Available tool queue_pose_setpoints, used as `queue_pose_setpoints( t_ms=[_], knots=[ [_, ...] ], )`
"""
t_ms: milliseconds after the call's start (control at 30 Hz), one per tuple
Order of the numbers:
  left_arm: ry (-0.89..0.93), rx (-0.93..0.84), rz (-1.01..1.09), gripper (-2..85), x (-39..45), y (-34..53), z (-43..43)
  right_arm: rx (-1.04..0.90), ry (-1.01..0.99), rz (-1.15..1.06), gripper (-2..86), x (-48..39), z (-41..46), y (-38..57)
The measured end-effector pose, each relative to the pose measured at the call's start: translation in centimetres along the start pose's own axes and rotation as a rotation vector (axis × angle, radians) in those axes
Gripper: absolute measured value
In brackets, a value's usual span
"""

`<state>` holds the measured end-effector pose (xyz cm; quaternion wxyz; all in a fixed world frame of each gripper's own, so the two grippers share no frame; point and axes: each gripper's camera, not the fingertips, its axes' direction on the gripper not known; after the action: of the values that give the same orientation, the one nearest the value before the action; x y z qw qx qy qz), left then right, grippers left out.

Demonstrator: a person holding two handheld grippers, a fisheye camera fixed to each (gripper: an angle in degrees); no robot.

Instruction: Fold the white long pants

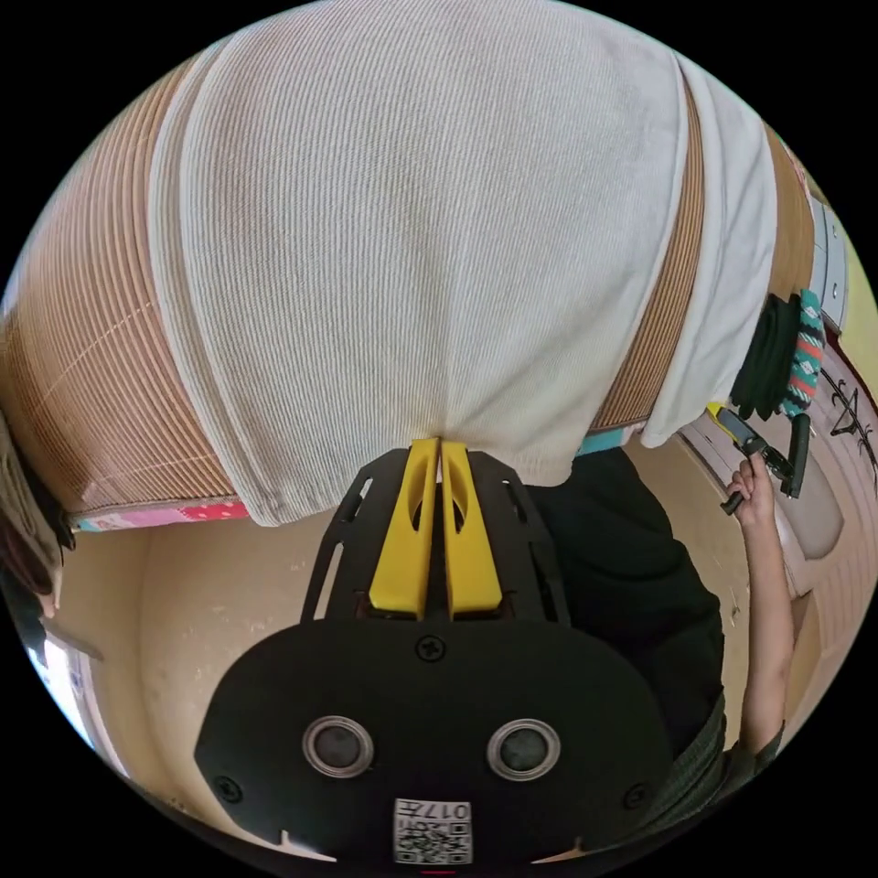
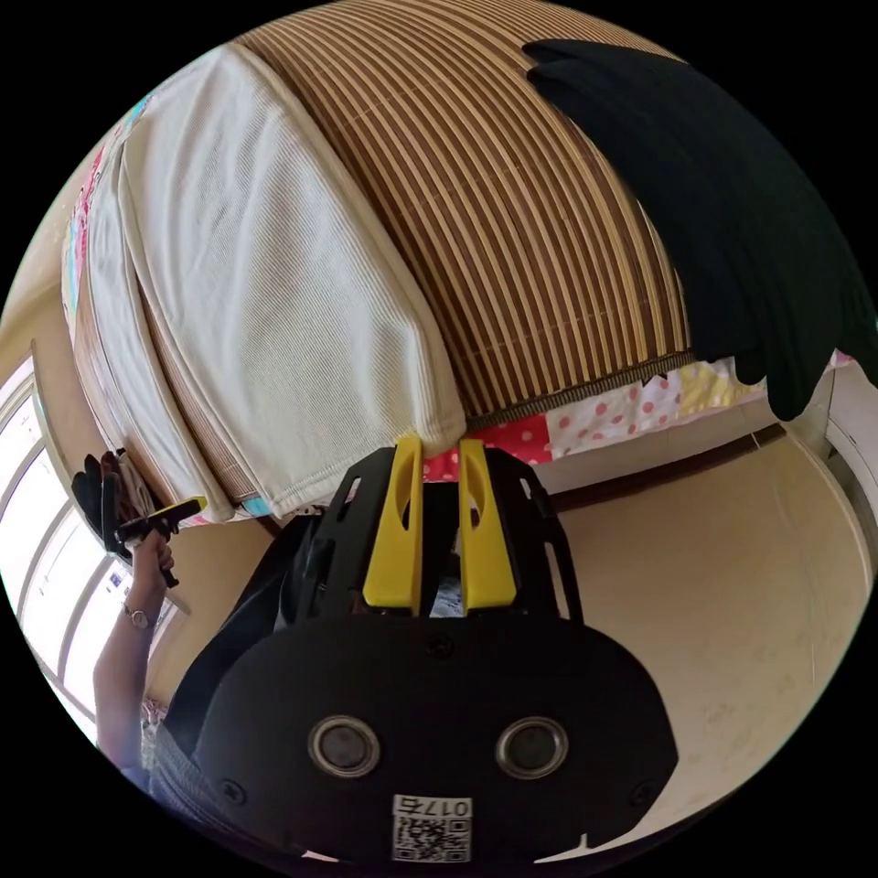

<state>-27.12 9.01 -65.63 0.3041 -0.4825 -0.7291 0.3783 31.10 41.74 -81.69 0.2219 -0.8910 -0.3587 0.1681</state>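
Left gripper view: left gripper jaws pinched together on the white pants hem at the mat edge. Right gripper jaws slightly apart, just beside the other hem corner, not gripping. Looks like pre-fold; next, close right. Open mat beyond; black garment far side.

Bamboo-matted bed in a sunlit room

A striped bamboo mat is covering the bed, with a dotted patchwork sheet peeking out along its edge. A pale beige floor is stretching below the bed and catching soft daylight. Bright windows are glowing at the side in the right gripper view. A dark cloth is lying on the mat's far end.
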Motion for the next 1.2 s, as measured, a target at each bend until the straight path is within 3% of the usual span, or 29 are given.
queue_pose_setpoints(
  t_ms=[67, 133, 200, 333, 533, 700, 767, 833, 1000, 1200],
  knots=[
    [0.086, 0.037, -0.014, -1.0, 2.0, 1.2, 0.5, -0.02, -0.021, -0.091, 5.8, -0.1, -1.6, 1.9],
    [0.303, 0.061, 0.049, -0.9, 5.5, 2.4, 1.5, -0.009, -0.055, -0.191, 5.2, -0.3, -3.1, 4.1],
    [0.356, 0.054, 0.097, -0.8, 8.6, 2.8, 1.9, -0.002, -0.138, -0.272, 4.4, -0.3, -4.9, 6.4],
    [0.329, 0.063, 0.355, 1.8, 16.9, 1.4, -0.4, 0.017, -0.223, -0.433, 3.0, -0.7, -10.4, 10.0],
    [0.265, 0.187, 0.591, 9.7, 26.1, -0.6, -6.9, 0.007, -0.162, -0.726, 1.6, -4.4, -16.4, 12.8],
    [0.148, 0.108, 0.522, 13.4, 30.6, -2.7, -5.0, -0.07, -0.201, -1.121, 0.6, -9.9, -20.3, 15.8],
    [0.094, 0.041, 0.513, 13.7, 31.3, -3.4, -2.9, -0.086, -0.117, -1.231, 0.4, -12.2, -21.9, 16.6],
    [0.013, 0.004, 0.556, 13.5, 31.2, -3.7, -0.6, -0.141, -0.044, -1.236, 0.4, -13.1, -22.3, 16.0],
    [-0.021, -0.036, 0.535, 11.2, 26.5, -3.6, 3.8, -0.247, 0.088, -0.969, 0.3, -10.6, -22.0, 10.6],
    [-0.037, 0.029, 0.479, 11.3, 24.6, -4.2, 6.6, -0.439, -0.204, -0.655, 0.3, -4.9, -21.8, 5.5]
  ],
)
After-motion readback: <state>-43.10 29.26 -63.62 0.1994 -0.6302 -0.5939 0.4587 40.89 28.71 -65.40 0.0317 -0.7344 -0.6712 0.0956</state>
